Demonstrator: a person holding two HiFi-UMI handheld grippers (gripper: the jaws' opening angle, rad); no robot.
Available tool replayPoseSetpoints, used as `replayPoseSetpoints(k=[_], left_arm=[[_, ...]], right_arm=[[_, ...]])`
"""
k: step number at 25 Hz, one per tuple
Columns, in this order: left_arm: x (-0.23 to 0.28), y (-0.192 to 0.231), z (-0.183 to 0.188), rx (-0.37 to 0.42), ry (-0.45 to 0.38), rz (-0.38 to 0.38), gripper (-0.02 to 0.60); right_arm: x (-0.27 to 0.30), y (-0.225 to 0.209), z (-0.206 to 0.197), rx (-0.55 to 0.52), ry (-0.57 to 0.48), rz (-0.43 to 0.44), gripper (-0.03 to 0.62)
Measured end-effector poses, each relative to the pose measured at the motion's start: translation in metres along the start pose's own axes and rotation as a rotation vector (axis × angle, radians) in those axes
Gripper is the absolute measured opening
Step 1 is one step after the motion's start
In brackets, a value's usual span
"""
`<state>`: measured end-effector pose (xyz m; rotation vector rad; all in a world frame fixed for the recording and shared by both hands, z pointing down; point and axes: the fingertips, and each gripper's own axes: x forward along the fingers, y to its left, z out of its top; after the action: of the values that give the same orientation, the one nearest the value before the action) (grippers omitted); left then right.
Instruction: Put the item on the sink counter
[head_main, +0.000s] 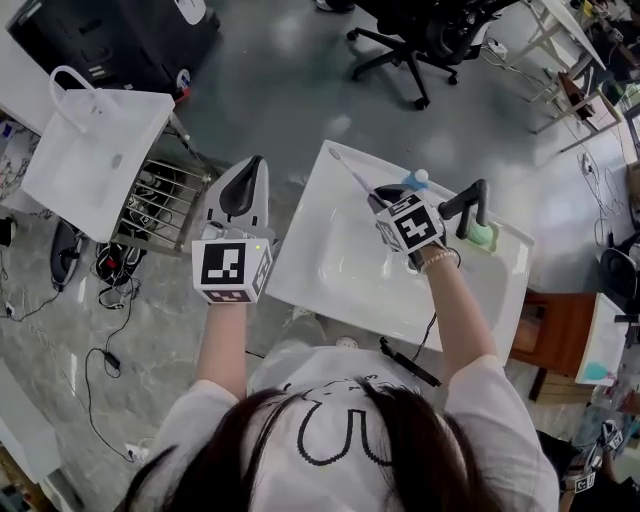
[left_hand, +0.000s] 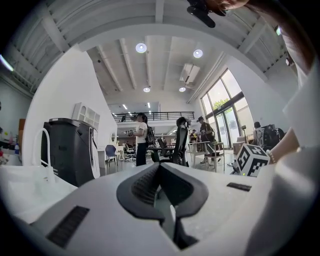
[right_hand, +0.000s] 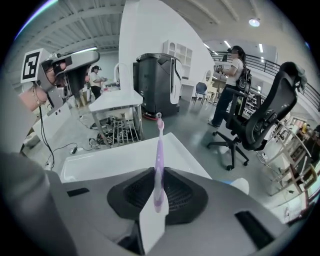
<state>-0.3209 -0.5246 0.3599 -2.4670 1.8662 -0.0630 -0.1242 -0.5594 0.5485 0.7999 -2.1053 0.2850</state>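
Toothbrush (right_hand: 159, 165), purple, pinched by its handle in the jaws of the right gripper (head_main: 382, 203) over the white sink (head_main: 300, 235), could roll from the narrow worktop rim into the basin (head_main: 372, 268) if released tilted; the left gripper (head_main: 245, 190), jaws seemingly pressed together and empty, hangs beside the sink.

no readable words or numbers; only square coded markers on the left cube (head_main: 232, 270) and right cube (head_main: 414, 222)
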Motion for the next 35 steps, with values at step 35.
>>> replayPoseSetpoints(k=[35], left_arm=[[0.051,0.021,-0.048,-0.065,0.071,-0.114,0.009]], right_arm=[[0.074,-0.048,-0.027,-0.095,0.356,-0.162,0.204]])
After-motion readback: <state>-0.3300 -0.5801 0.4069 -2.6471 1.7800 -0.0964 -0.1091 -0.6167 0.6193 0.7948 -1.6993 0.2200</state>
